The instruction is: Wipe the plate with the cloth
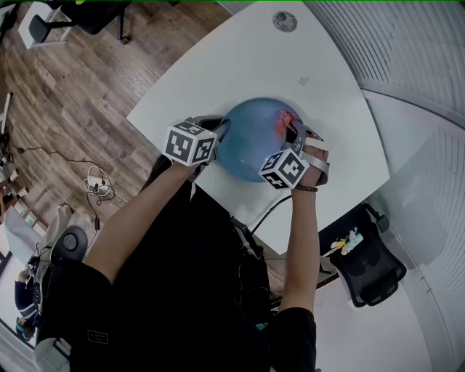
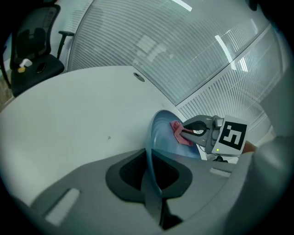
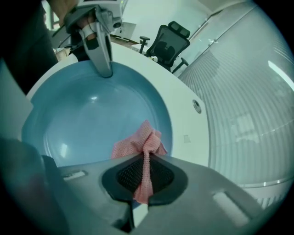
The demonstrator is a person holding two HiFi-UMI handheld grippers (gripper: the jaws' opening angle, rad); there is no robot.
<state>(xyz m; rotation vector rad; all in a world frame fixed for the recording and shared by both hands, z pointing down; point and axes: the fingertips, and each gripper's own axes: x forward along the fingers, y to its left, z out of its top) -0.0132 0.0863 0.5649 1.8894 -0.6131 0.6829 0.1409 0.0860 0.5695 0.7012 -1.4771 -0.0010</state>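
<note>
Clamps round blue plastic plate [image 1: 247,149] by its rim in left claw [image 2: 149,165]; pinches pink mesh cloth [image 3: 138,144] in steeply down-tilted right claw [image 3: 144,179], both forearms outstretched.

table: white table [image 1: 240,65] is fitted with a round grommet [image 1: 285,21] | chair: black office chair [image 1: 367,269] is parked near the table | floor: cables [image 1: 98,185] are strewn on the wood floor [image 1: 80,94]

The plate [image 3: 92,124] looks like smooth glossy plastic, you can see light spots on it. The cloth [image 3: 142,140] is a rough open-weave fabric. The table [image 1: 240,65] is a smooth matt white top, and the floor [image 1: 87,94] is wood planks with visible grain.
</note>
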